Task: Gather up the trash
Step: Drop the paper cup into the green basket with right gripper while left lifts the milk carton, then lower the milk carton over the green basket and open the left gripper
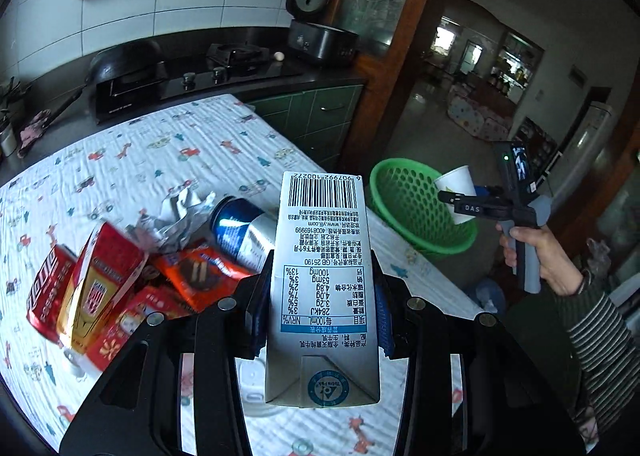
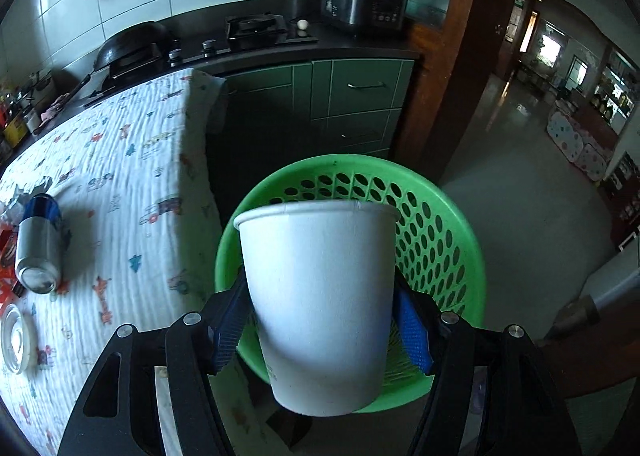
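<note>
Both grippers are carrying trash.
The left gripper [image 1: 320, 296] is clamping a white milk carton [image 1: 322, 288]; the right gripper [image 2: 320, 316] is gripping a white paper cup [image 2: 320, 296] before the green basket [image 2: 440, 223].

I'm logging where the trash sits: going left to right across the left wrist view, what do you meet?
Red can → crumpled foil → blue-and-silver can → milk carton → green basket → paper cup.

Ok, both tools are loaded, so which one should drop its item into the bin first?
Right. The right tool holds the white paper cup directly above the green perforated plastic basket; the left tool, gripping the milk carton, is over the table.
</note>
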The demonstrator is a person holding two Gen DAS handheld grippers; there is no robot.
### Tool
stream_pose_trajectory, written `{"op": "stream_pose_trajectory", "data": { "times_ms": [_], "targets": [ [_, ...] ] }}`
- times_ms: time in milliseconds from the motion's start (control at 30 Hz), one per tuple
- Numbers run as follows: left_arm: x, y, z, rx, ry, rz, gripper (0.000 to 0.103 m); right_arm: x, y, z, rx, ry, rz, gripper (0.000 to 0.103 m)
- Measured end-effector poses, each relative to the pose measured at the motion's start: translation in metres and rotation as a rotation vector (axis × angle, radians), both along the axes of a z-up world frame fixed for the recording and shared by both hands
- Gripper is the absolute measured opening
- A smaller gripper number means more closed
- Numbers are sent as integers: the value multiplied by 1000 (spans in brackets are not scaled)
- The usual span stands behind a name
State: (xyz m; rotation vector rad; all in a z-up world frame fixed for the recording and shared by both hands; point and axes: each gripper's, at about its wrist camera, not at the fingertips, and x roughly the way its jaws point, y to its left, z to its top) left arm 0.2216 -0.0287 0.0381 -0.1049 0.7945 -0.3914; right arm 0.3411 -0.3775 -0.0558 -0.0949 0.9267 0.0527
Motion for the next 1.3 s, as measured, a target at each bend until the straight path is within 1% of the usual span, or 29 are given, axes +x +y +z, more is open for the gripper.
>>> {"op": "stream_pose_trajectory", "data": {
  "times_ms": [167, 300, 333, 400, 567, 800, 900, 1133, 1233, 1300],
  "targets": [
    [33, -33, 0, -1, -2, -43, 41, 17, -21, -15, 2, 7, -42, 64],
    [56, -62, -3, -10, 8, -86, 41, 16, -28, -20, 5, 1, -46, 65],
    [63, -71, -4, -9, 9, -101, 41, 15, -29, -20, 5, 0, -40, 67],
    [73, -89, -5, -4, 10, -121, 41, 10, -33, -21, 1, -4, -37, 70],
    [105, -131, -12, -18, 33, -171, 41, 0, -40, -22, -13, -12, -12, 72],
    [145, -184, -22, -2, 52, -223, 41, -14, -53, -18, -6, -27, -14, 73],
    [162, -201, -28, -12, 67, -247, 41, -24, -59, -15, -5, -35, -15, 73],
    [190, -243, -44, 15, 90, -270, 41, -50, -69, -11, 3, -41, -13, 73],
    [199, -263, -50, 37, 85, -279, 41, -61, -70, -11, 10, -46, -8, 73],
    [207, -273, -54, 34, 93, -287, 42, -67, -70, -12, 15, -48, -5, 73]
  ]
}}
